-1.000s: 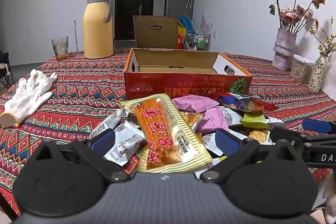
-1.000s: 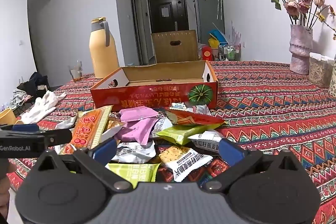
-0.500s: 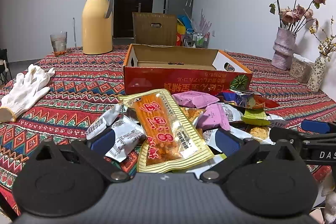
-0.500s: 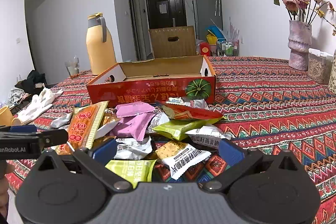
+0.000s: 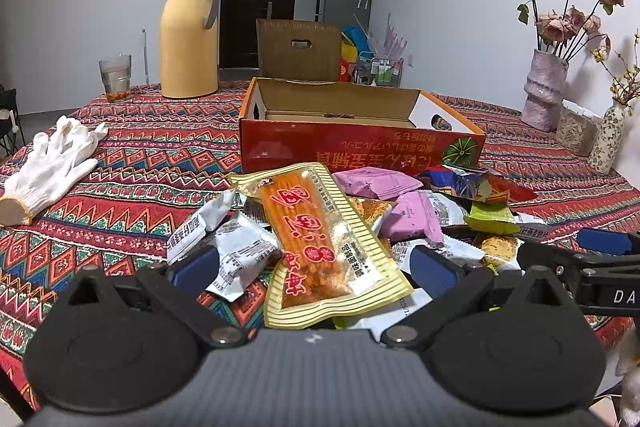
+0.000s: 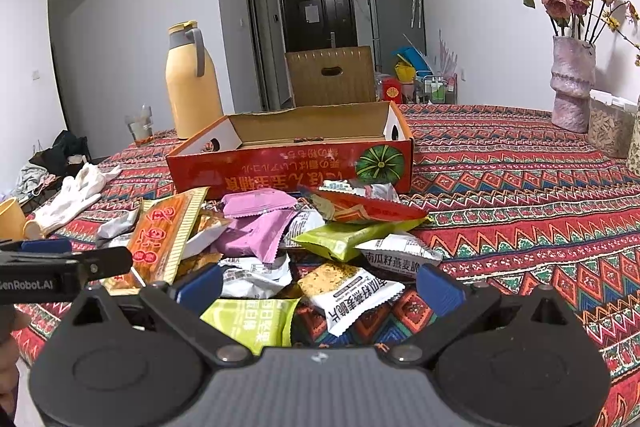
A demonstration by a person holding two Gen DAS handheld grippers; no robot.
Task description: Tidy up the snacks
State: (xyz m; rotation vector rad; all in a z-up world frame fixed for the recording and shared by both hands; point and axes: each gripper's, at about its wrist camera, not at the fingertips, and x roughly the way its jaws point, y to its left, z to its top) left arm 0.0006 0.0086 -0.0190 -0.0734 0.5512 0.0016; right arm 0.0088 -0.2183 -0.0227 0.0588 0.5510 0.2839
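A heap of snack packets lies on the patterned tablecloth in front of an open red cardboard box [image 5: 360,151] [image 6: 288,169]. On top of the heap rests a long orange-and-yellow packet [image 5: 320,239] [image 6: 164,235], with pink packets [image 5: 372,181] [image 6: 256,203], green ones [image 6: 344,237] and white ones [image 6: 360,297] around it. My left gripper [image 5: 314,265] is open, its blue pads either side of the orange packet's near end. My right gripper [image 6: 320,285] is open over a white and a green packet [image 6: 252,319]. Each gripper shows at the edge of the other's view.
A yellow thermos jug [image 5: 188,35] and a glass [image 5: 115,73] stand at the back left. White gloves [image 5: 52,163] lie to the left. A pink vase of dried roses [image 6: 572,87], a clear container [image 6: 610,127] and a small patterned vase [image 5: 606,141] stand at the right.
Both grippers have edged forward and a little lower toward the heap; the packets sit slightly larger in view. Both stay open and nothing has been taken hold of.
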